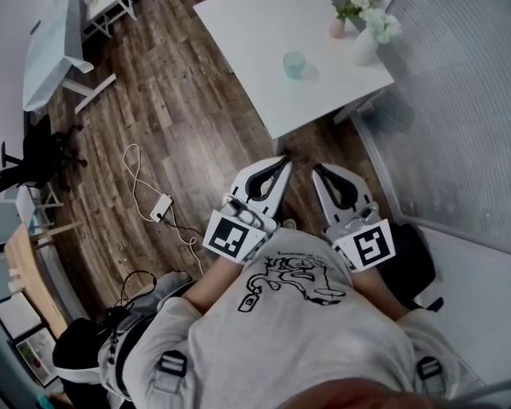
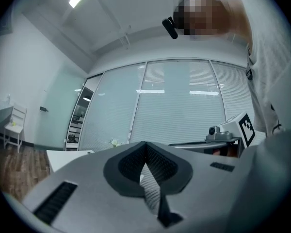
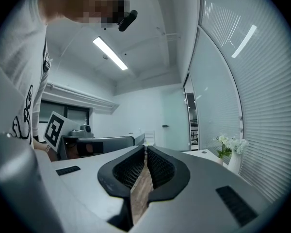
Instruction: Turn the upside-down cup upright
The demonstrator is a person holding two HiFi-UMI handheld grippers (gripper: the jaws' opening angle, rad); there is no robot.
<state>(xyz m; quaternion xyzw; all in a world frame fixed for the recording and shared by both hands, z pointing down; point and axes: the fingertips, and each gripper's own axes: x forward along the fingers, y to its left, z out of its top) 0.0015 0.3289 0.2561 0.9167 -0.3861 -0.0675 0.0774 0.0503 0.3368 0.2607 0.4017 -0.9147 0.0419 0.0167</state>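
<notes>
A small pale-teal cup [image 1: 295,64] stands on the white table [image 1: 264,32] ahead of me, near its right side; which way up it is I cannot tell from here. My left gripper [image 1: 283,162] and right gripper [image 1: 317,170] are held side by side in front of my chest, short of the table's near edge and well away from the cup. Both are shut with nothing between the jaws. In the left gripper view the left gripper [image 2: 145,144] points level at the glass wall. The right gripper [image 3: 145,148] also points level, and the cup shows in neither gripper view.
Two vases of white flowers [image 1: 364,32] stand at the table's far right. A frosted glass wall with blinds [image 1: 460,100] runs along the right. On the wood floor lie a cable and power strip [image 1: 160,207]; a white desk [image 1: 51,45] and black chair [image 1: 38,152] stand left.
</notes>
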